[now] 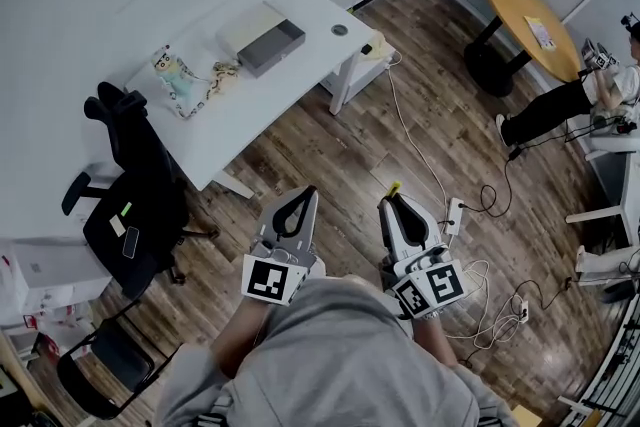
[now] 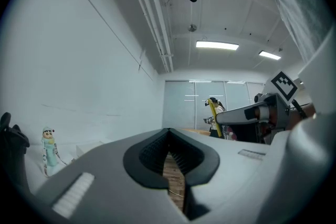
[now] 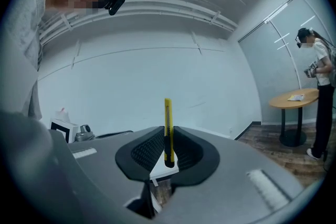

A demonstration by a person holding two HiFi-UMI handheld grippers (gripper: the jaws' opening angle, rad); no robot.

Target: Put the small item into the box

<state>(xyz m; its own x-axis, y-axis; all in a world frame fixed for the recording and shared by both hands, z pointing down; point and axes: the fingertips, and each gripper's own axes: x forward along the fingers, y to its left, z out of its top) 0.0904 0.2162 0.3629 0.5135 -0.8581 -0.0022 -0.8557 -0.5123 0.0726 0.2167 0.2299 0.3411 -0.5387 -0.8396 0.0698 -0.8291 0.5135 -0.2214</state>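
Note:
My right gripper (image 1: 396, 203) is shut on a thin yellow utility knife (image 3: 167, 113), which stands up between the jaws; its yellow tip (image 1: 394, 187) also shows in the head view. My left gripper (image 1: 303, 198) is shut with nothing in it, and its jaws meet at the tips (image 2: 168, 134). I hold both grippers in front of my body over the wooden floor, well short of the white table (image 1: 290, 100). On that table lies an open grey box (image 1: 272, 46) beside its white lid.
A small figurine (image 1: 175, 73) and a beaded chain (image 1: 222, 75) lie on the table's left part. A black office chair (image 1: 135, 205) stands to the left. Cables and a power strip (image 1: 455, 213) lie on the floor at right. Another person (image 1: 570, 100) stands by a round yellow table (image 1: 530, 20).

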